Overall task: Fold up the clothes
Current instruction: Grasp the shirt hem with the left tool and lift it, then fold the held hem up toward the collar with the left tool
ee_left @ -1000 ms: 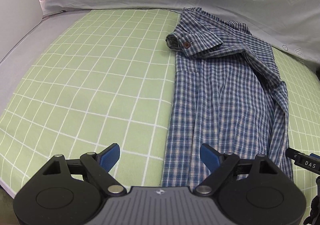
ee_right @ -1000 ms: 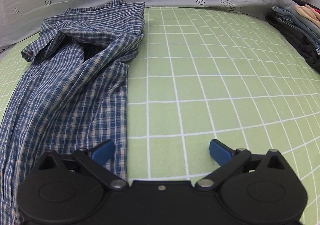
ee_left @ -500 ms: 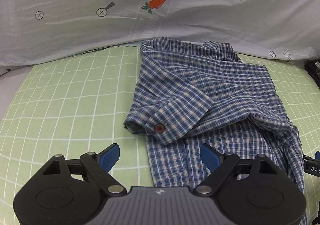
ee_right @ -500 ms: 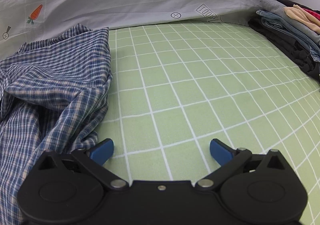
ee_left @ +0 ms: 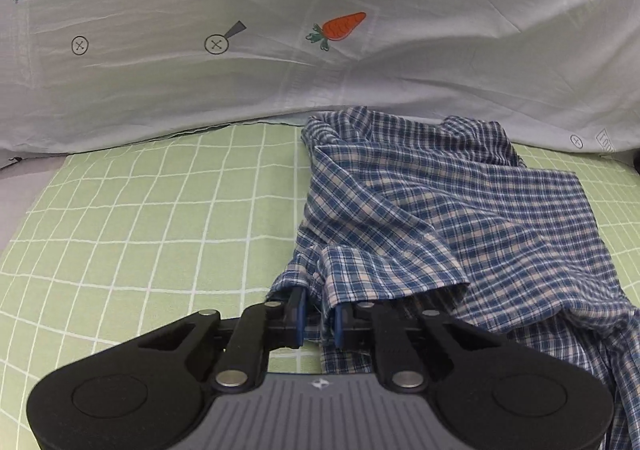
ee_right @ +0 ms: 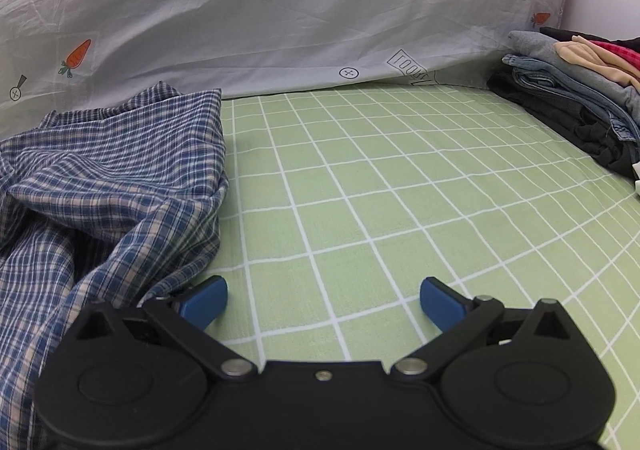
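Note:
A blue plaid shirt [ee_left: 440, 217] lies rumpled on the green checked sheet [ee_left: 160, 230], its far end against the grey backdrop. My left gripper [ee_left: 318, 316] is at the shirt's near left edge, by a folded sleeve. Its jaws are closing, and a bunched fold of the plaid cloth is pinched between the blue pads. In the right wrist view the shirt [ee_right: 120, 177] fills the left side. My right gripper [ee_right: 324, 298] stands open low over the green sheet [ee_right: 400, 189]. Its left finger lies just beside the shirt's right edge, and nothing is between the fingers.
A grey cloth with carrot prints [ee_left: 320, 49] rises as a backdrop behind the bed. A stack of folded clothes [ee_right: 580, 97] sits at the far right of the green sheet. Bare green sheet spreads left and right of the shirt.
My left gripper travelled up the shirt's left edge to the folded sleeve and its jaws came together on the cloth. My right gripper crept forward along the right edge and stayed open.

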Action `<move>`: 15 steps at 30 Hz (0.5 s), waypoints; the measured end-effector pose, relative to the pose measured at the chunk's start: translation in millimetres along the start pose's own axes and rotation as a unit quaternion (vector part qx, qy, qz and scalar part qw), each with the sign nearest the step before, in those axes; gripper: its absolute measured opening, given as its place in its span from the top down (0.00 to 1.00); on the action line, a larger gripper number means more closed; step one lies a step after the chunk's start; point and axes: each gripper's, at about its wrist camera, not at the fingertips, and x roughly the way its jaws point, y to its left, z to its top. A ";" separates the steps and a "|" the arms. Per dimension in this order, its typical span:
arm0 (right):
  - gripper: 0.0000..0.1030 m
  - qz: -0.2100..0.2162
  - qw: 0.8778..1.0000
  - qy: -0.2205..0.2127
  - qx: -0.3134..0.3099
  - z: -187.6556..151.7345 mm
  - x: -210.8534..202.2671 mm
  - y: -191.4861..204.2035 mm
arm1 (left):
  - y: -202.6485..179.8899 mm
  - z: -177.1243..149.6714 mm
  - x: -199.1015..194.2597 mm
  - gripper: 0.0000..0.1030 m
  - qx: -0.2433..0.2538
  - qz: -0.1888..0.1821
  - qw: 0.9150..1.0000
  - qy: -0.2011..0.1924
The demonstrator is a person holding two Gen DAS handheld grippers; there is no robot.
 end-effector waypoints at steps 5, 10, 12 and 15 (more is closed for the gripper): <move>0.00 0.001 1.000 0.000 0.000 0.5 0.4 -0.4 | 25.8 9.0 -34.4 0.89 -0.045 0.025 0.997 -0.054; 0.00 0.001 1.000 0.000 0.001 0.6 0.1 -1.0 | 52.8 19.4 -69.4 0.90 -0.092 0.045 0.991 -0.089; 0.00 0.001 1.000 0.000 0.001 0.6 -0.2 -0.8 | 60.8 21.4 -81.7 0.90 -0.107 0.051 0.988 -0.101; 0.00 0.002 1.000 0.000 0.001 0.3 -0.2 -1.1 | 69.6 24.4 -102.8 0.90 -0.127 0.056 0.982 -0.126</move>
